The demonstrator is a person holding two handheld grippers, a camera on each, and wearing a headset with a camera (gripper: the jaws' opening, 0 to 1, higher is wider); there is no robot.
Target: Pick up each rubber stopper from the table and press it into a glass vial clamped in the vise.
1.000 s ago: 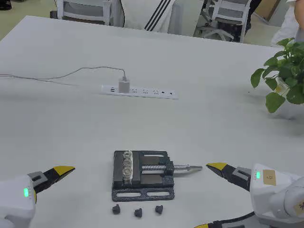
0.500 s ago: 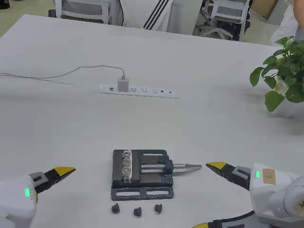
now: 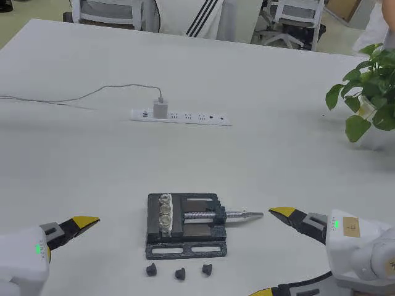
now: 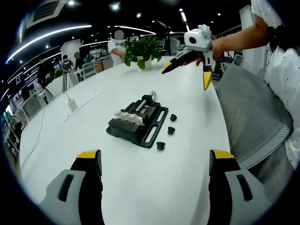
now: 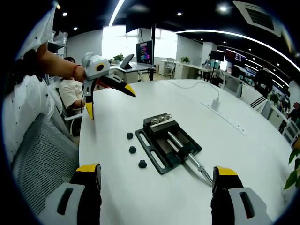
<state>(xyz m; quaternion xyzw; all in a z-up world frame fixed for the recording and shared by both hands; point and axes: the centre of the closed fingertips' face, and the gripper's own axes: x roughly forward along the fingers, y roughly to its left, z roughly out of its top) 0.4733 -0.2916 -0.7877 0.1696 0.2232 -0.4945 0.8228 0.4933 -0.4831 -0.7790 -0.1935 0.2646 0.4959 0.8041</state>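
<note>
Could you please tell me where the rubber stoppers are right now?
In the head view, the three rubber stoppers lie in a row on the table, just nearer the person than the vise.

White pwr strip [image 3: 181,117] w/ charger [image 3: 160,111] plugged in, cable [image 3: 129,85] trailing left — potted plant [image 3: 369,92] far right.

Stoppers [image 3: 179,273] black; vise [image 3: 197,250] dark grey; vials [image 3: 165,213] clear; surface [image 3: 278,154] white; fingers [image 3: 83,222] black, yellow-tipped.

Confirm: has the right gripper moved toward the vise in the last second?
No. The right gripper hasn't shifted: its upper tip keeps the same gap from the vise handle; only the headset camera drifted.
</note>
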